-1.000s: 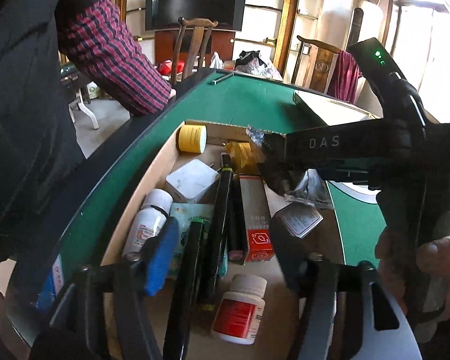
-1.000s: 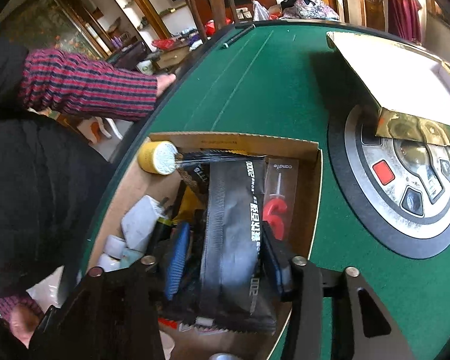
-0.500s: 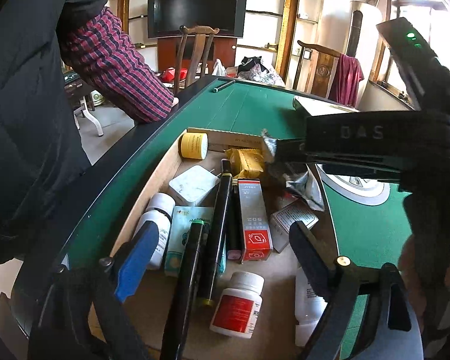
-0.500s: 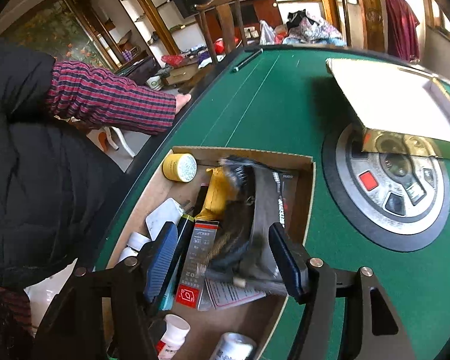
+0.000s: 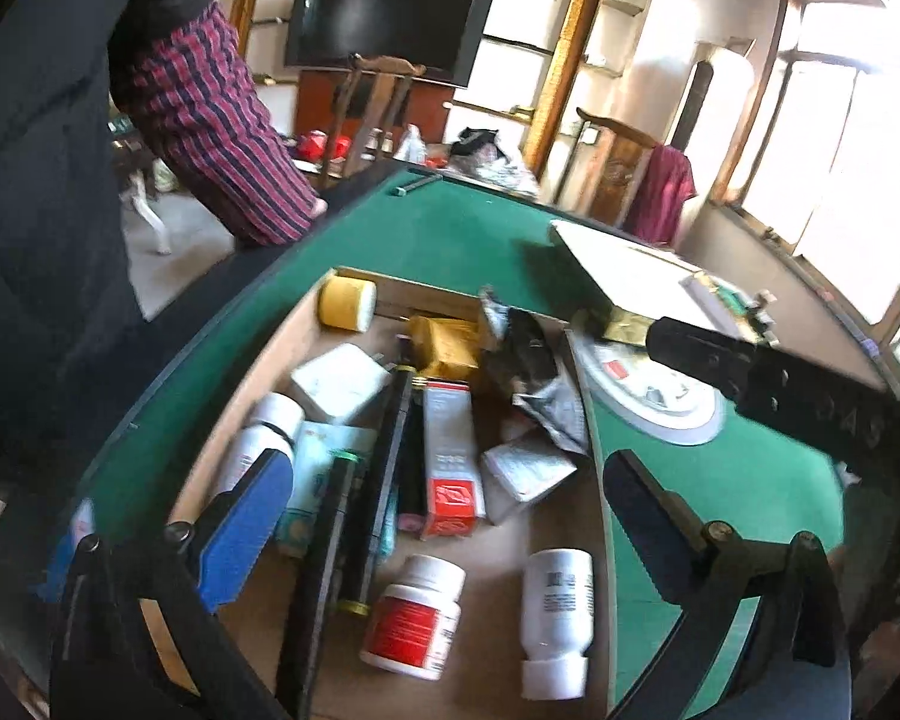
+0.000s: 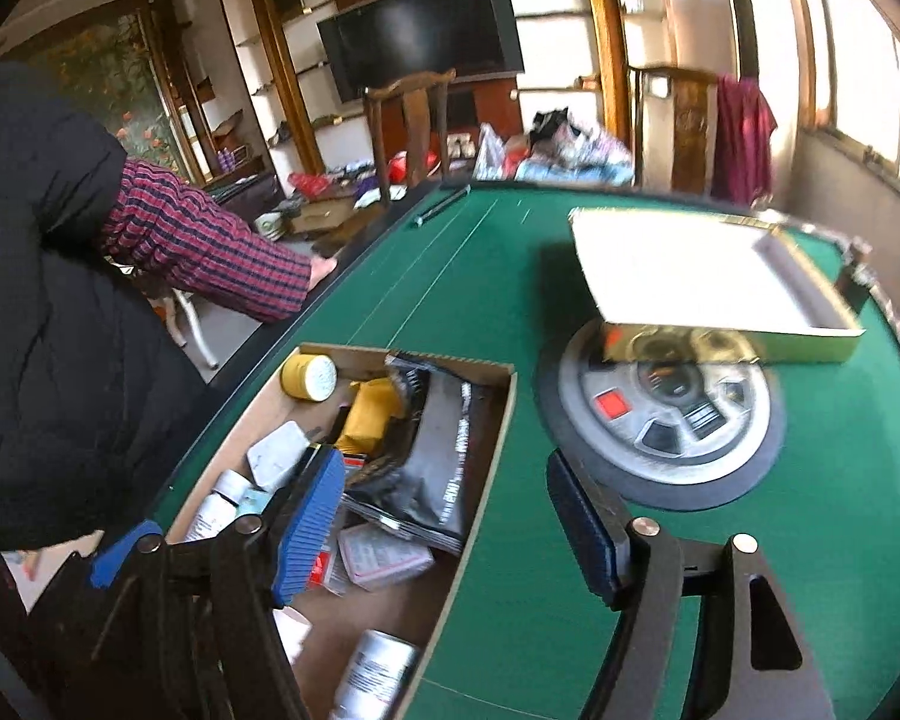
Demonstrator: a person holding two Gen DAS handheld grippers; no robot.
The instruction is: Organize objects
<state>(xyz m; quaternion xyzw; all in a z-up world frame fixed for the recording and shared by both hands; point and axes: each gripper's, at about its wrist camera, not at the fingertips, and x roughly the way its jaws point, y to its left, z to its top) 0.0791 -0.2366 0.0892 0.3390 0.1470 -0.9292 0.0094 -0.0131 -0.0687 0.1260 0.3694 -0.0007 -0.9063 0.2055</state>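
Box (image 5: 306, 330) of mixed items lies directly under and ahead of the left hand-held gripper (image 5: 444, 516), whose blue-padded fingers (image 5: 246, 528) stand spread wide with nothing between them. The right hand-held gripper (image 6: 450, 528) is also spread and empty; its left finger hangs over the box's right half, its right finger over the green surface (image 6: 810, 480). So the box lies below and slightly left of the right one, and squarely below the left one, which looks the nearer to most of the contents.

The box is shallow cardboard, and its long axis runs away from both cameras. Inside, near the left hand-held gripper, a red-labelled bottle (image 5: 414, 618) and a white bottle (image 5: 555, 612) lie on their sides. Further in, dark pens (image 5: 384, 468) and a red-and-white carton (image 5: 450, 462) lie along the box's length. Beyond those sit a white block (image 5: 339, 381), a yellow packet (image 5: 447, 348), a crumpled dark pouch (image 5: 528, 360) against the right wall, and a yellow roll (image 5: 345, 303) in the far left corner.

Outside the box, on the surface to the right, a round control panel (image 6: 660, 420) sits partly under a gold-edged tray (image 6: 690, 276). Any pick probably calls for aligning the fingers across an item's short side.
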